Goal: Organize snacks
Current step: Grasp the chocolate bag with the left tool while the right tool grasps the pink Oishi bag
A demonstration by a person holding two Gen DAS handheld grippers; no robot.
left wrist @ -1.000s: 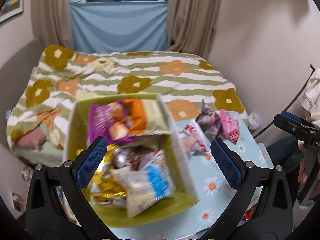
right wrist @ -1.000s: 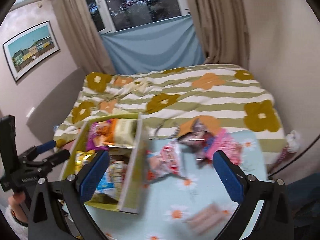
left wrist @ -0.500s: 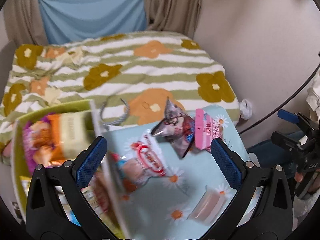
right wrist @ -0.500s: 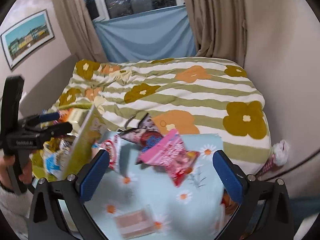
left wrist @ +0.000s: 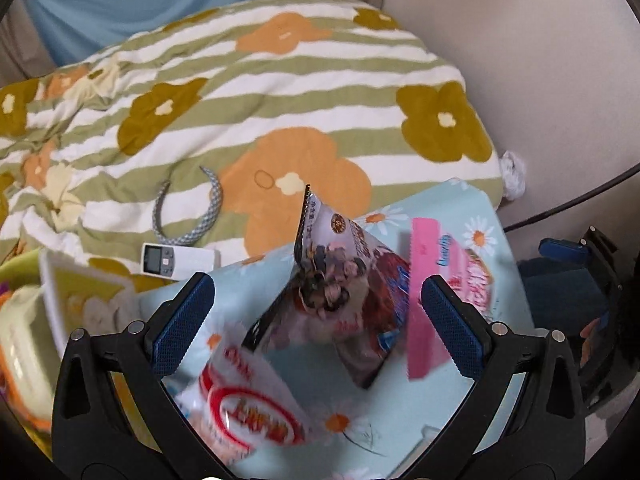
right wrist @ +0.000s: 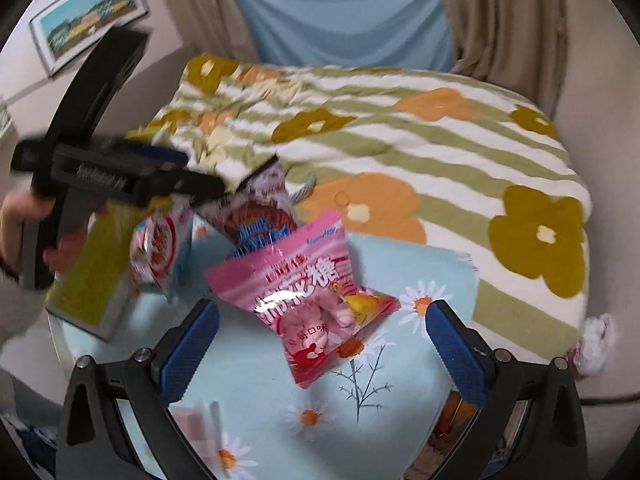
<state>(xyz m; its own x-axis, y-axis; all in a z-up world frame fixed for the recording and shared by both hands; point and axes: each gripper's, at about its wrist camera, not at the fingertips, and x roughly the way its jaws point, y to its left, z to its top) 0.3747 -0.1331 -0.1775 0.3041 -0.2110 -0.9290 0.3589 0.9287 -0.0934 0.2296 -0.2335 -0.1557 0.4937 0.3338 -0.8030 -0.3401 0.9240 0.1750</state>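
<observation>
Left gripper [left wrist: 316, 320] spread wide and empty above a dark crinkled foil snack bag [left wrist: 344, 292] on the pale blue daisy-print tablecloth [left wrist: 404, 412]. Right gripper [right wrist: 320, 348] likewise agape, holding nothing, over a glossy pink plastic candy bag [right wrist: 304, 300] lying just right of the dark bag. Yellow-green cardboard snack box [right wrist: 92, 280] at far left, red-and-white snack pouch [right wrist: 160, 248] beside it.
</observation>
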